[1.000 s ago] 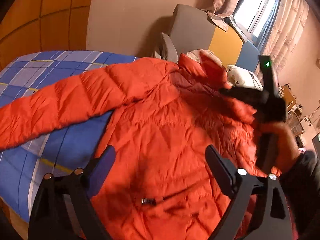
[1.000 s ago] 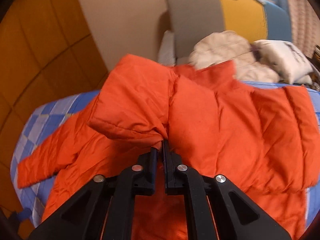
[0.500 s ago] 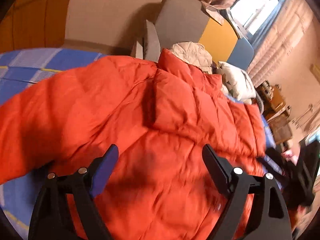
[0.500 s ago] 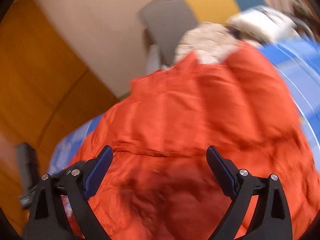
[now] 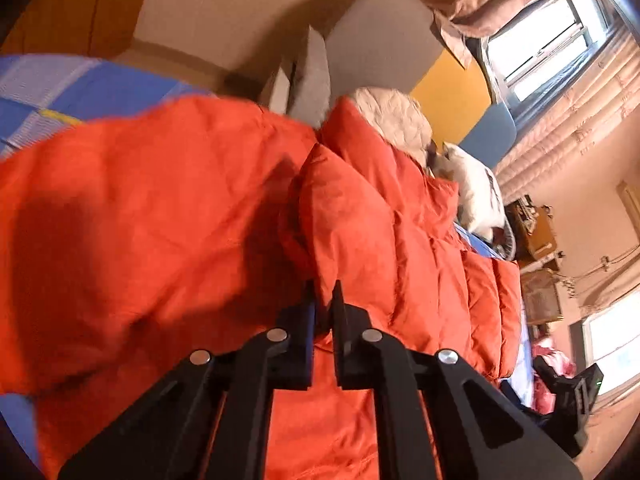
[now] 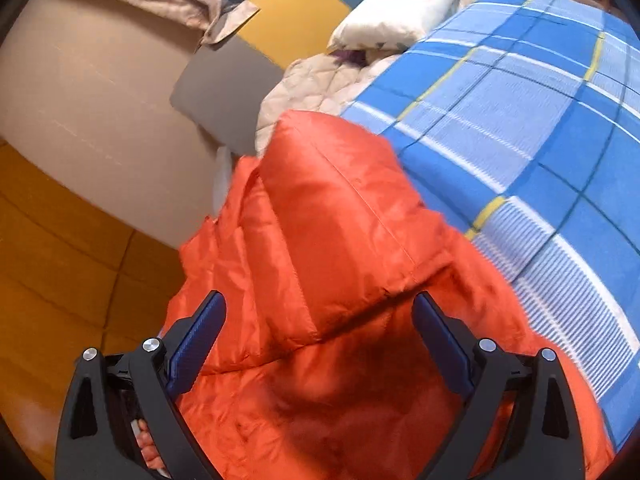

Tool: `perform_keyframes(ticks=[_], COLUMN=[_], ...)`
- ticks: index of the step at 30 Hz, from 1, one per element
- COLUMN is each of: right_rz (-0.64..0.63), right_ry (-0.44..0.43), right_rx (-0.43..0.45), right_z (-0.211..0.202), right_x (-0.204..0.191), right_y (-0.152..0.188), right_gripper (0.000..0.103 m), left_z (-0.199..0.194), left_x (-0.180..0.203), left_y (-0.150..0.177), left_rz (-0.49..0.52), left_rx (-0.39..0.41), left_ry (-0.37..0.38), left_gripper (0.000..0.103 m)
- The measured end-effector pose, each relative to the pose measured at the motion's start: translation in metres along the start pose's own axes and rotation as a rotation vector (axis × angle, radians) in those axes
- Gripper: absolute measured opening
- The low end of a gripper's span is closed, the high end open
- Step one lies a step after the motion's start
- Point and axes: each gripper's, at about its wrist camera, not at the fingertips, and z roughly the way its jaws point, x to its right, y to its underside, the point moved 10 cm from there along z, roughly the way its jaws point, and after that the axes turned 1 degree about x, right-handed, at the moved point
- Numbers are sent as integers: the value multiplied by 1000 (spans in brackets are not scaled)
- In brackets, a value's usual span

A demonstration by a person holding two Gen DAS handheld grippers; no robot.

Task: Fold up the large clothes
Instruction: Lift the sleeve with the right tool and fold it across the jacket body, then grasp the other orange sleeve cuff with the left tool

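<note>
Beige wall (image 5: 224, 12) behind the bed; orange wood panelling (image 6: 52, 272) to one side. Bed covered by a blue plaid sheet (image 6: 520, 120), with a grey, yellow and blue headboard (image 5: 384, 44), a cream quilt (image 5: 400, 120) and a white pillow (image 5: 476, 196) at its head. Daylight enters a window (image 5: 540, 56) flanked by pinkish curtains (image 5: 572, 128); wooden furniture (image 5: 536, 232) stands beyond the bed.

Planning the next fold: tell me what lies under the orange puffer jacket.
The orange puffer jacket lies on a blue plaid bedsheet. Whatever is directly beneath its middle is covered.
</note>
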Motion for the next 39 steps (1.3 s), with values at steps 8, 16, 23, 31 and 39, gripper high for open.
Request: perform_keyframes(ticks=[8,16,23,31,39], right_rz=[-183,-170,-254,-337,-426], right_ry=[-23,198,152,68,76], right_rx=[5,-126,-83,-122,-165], right_z=[-8,61,29,-5,-23], right_x=[-44,1,-40,-78,-87], right_y=[7,3,17,91,149], right_gripper=[94,90,90,90,90], left_z=[-8,2,-46,-135,-214], left_x=[-14,-30,-46,-115,-229], left_y=[3,12,19,67,112], left_rz=[48,119,68,-138,-395], left_rx=[13,-3,91,176,266], left_ry=[-88,-239,-269,-235,-310], left_gripper=[6,10,61,60,60])
